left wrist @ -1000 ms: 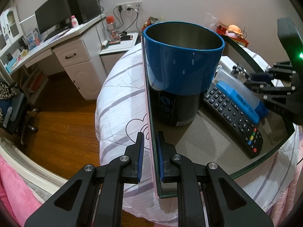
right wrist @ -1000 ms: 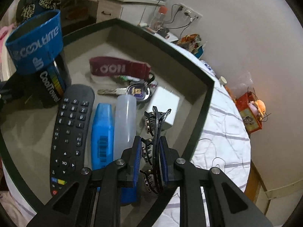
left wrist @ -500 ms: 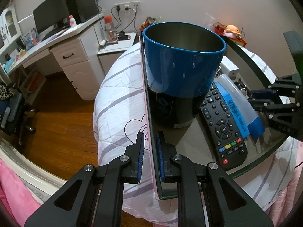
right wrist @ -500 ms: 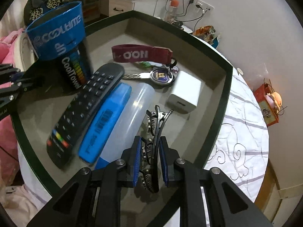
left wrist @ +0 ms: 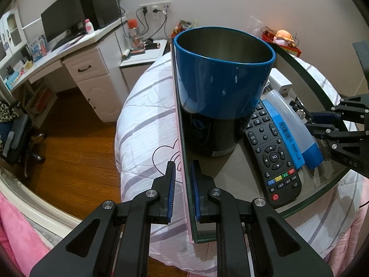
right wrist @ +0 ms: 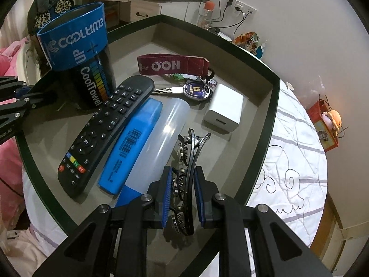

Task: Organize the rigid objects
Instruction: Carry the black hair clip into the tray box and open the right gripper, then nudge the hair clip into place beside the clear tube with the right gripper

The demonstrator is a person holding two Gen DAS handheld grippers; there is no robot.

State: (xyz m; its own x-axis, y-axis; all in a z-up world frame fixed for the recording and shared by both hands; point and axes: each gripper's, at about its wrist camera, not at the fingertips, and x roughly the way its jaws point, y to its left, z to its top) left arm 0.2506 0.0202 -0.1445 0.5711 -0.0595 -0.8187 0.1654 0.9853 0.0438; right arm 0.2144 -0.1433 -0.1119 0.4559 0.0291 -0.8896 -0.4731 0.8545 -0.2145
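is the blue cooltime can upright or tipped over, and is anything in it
Upright: the can stands on its base on the tray, open mouth up. The inner wall in view is bare metal; its bottom is hidden, so contents: cannot tell.

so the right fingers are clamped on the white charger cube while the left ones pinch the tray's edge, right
Not quite. The right gripper is shut on the black toothed hair claw clip, not the white charger cube, which lies untouched on the tray floor. The right wrist view shows this. The left gripper does pinch the edge of the dark-rimmed grey tray.
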